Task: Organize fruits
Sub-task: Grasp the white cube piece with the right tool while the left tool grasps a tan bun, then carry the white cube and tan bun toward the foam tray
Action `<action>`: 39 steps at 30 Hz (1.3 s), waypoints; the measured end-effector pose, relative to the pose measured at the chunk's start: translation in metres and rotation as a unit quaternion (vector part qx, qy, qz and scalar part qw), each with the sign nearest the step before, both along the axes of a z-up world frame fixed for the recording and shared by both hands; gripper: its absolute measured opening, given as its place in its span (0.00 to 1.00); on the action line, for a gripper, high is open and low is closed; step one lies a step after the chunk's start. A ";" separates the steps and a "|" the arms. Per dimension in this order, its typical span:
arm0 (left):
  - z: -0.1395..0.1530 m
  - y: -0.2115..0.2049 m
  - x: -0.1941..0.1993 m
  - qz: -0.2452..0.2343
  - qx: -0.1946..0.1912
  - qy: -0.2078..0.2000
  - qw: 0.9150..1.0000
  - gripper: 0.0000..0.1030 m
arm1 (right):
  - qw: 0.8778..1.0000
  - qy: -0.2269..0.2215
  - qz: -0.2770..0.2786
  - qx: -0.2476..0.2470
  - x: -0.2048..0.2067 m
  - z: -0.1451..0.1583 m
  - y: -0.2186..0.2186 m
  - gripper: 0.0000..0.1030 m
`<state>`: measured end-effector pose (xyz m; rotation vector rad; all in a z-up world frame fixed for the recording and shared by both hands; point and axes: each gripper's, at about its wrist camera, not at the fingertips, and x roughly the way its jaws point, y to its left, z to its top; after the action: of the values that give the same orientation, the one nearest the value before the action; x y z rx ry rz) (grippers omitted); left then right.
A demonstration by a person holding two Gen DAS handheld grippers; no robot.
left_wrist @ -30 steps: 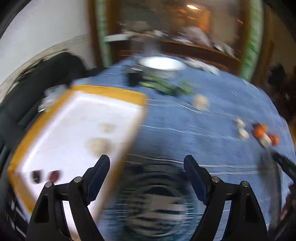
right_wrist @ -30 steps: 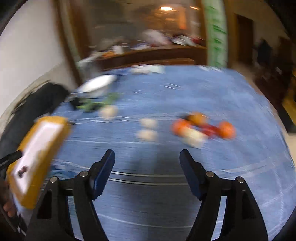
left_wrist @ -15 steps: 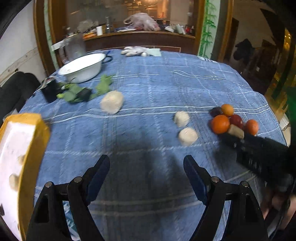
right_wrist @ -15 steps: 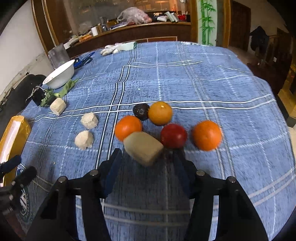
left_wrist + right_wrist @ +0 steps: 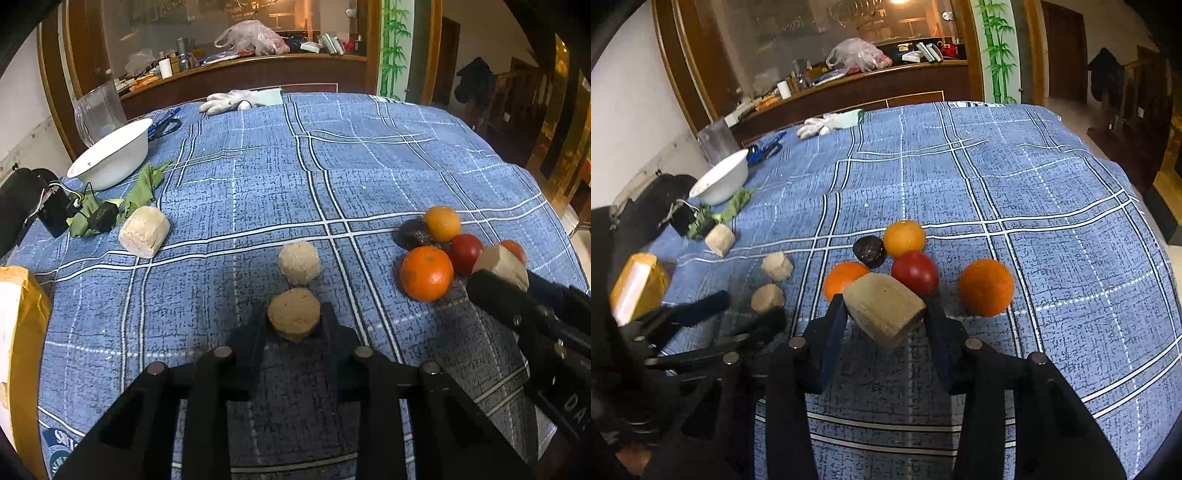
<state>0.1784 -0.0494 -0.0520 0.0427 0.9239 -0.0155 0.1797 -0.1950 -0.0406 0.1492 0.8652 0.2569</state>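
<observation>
My left gripper [image 5: 293, 326] is closing around a round tan chunk [image 5: 293, 314] on the blue checked cloth, and both pads touch its sides. My right gripper [image 5: 884, 317] is closing on a tan block [image 5: 884, 308], which sits tilted between its blue pads. Just behind that block lie three oranges [image 5: 986, 287] [image 5: 905, 238] [image 5: 846, 282], a red fruit [image 5: 915, 272] and a dark fruit [image 5: 868, 251]. In the left wrist view the right gripper [image 5: 517, 295] comes in from the right with the block [image 5: 500, 264].
A second round chunk [image 5: 299, 262] lies just beyond the held one, and a larger tan block [image 5: 144, 231] further left. A yellow-rimmed white tray [image 5: 26, 332] is at the left edge. White bowl [image 5: 112, 155], green leaves [image 5: 144, 188], a black device [image 5: 55, 214] and gloves [image 5: 229, 100] lie behind.
The left gripper swung right, away from the tray to the tan chunks, and its jaws came together on one. The right gripper moved up to the tan block and narrowed around it.
</observation>
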 end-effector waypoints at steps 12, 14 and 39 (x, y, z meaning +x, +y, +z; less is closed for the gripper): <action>0.027 0.040 -0.056 0.034 0.003 -0.018 0.999 0.27 | 1.000 0.002 -0.005 -0.016 -0.002 0.001 0.001 0.43; 0.029 0.048 -0.067 0.041 0.000 -0.022 0.999 0.27 | 1.000 0.003 -0.006 -0.024 -0.011 0.003 0.003 0.43; 0.055 0.123 -0.168 0.104 -0.022 -0.067 0.992 0.26 | 0.998 -0.043 0.032 -0.046 -0.141 0.045 0.057 0.43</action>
<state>0.0101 0.0733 0.0028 -0.0924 0.7900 0.1580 0.0385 -0.1378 0.0050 0.0246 0.7957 0.2816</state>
